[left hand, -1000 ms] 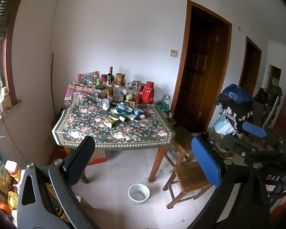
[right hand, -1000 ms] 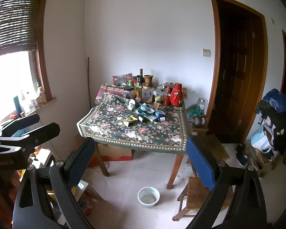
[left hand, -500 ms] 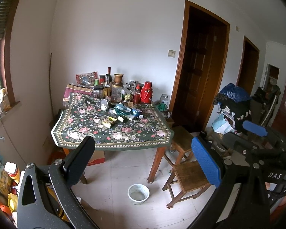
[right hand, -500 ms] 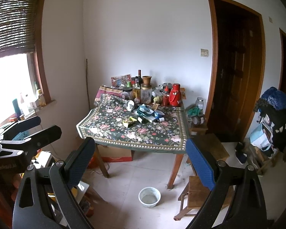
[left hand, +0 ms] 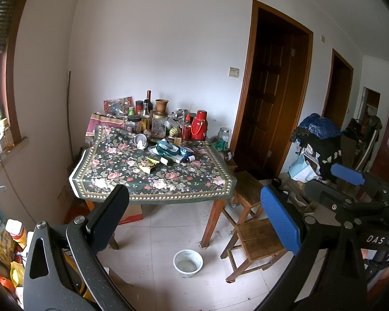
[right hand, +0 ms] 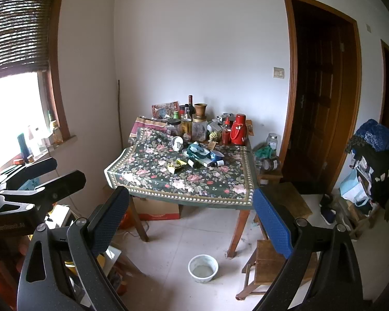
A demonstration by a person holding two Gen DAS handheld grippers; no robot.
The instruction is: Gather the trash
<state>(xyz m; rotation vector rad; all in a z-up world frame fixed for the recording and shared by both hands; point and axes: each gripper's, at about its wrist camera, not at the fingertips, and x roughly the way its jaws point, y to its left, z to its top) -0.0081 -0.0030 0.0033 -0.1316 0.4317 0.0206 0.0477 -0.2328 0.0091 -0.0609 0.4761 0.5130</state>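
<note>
Trash lies mid-table on the floral cloth (left hand: 116, 178): a crumpled yellow wrapper (left hand: 149, 165), a teal plastic bag (left hand: 166, 146), a tipped paper cup (left hand: 141, 140) and a dark bottle (left hand: 168, 159) on its side. My left gripper (left hand: 194, 207) is open and holds nothing, well short of the table's front edge. My right gripper (right hand: 192, 207) is open too, equally far back, with the yellow wrapper (right hand: 176, 165) ahead of it. The left gripper (right hand: 51, 172) also shows at the left of the right wrist view.
Bottles, jars and a red thermos (left hand: 199, 125) crowd the table's back edge. On the floor sit a white bowl (left hand: 188, 259), wooden stools (left hand: 256, 235) to the right, and a cardboard box (left hand: 132, 212) under the table. Piled clothes (left hand: 319, 132) stand at right.
Both views sway only slightly. Both grippers stay open and nothing on the table has moved.
</note>
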